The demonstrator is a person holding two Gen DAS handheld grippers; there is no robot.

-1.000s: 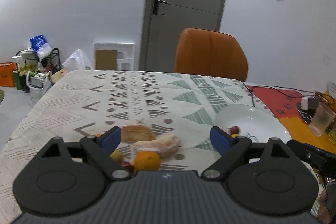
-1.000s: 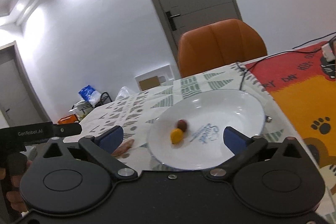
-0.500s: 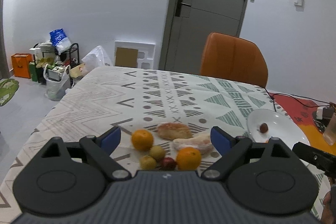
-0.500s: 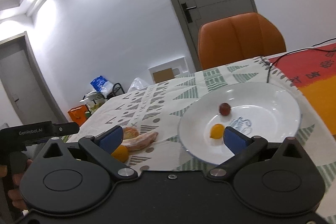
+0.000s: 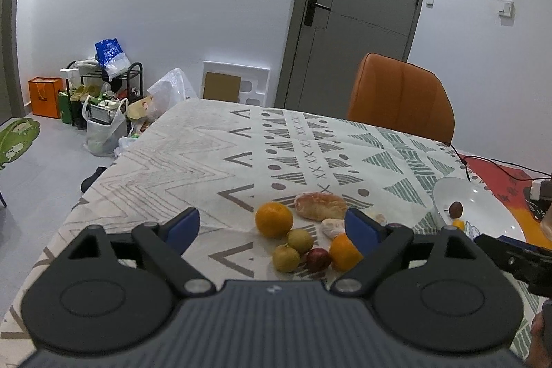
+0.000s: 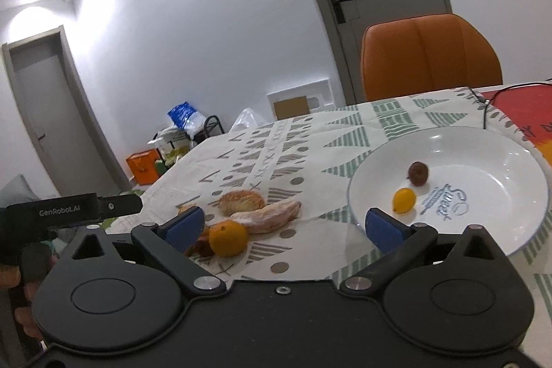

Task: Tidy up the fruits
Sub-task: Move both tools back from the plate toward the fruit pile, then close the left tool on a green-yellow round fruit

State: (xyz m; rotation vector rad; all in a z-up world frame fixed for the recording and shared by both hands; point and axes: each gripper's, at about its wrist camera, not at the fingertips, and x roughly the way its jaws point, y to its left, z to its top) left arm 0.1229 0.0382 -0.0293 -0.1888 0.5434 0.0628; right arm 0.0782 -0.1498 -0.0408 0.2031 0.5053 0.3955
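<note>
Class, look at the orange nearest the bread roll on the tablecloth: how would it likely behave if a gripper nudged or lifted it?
The orange looks round, so a nudge would probably roll it, perhaps into the small green fruit beside it. Its skin looks firm, so it should hold its shape when squeezed. The tablecloth may slow any rolling.

"GenRobot.AI" in white on the left tool's (image 6: 272, 223) black body; plate (image 6: 517, 161) lettering illegible.

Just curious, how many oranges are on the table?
2: one orange left of the bread roll, another orange nearer the camera beside the red fruit. More may be hidden.
</note>
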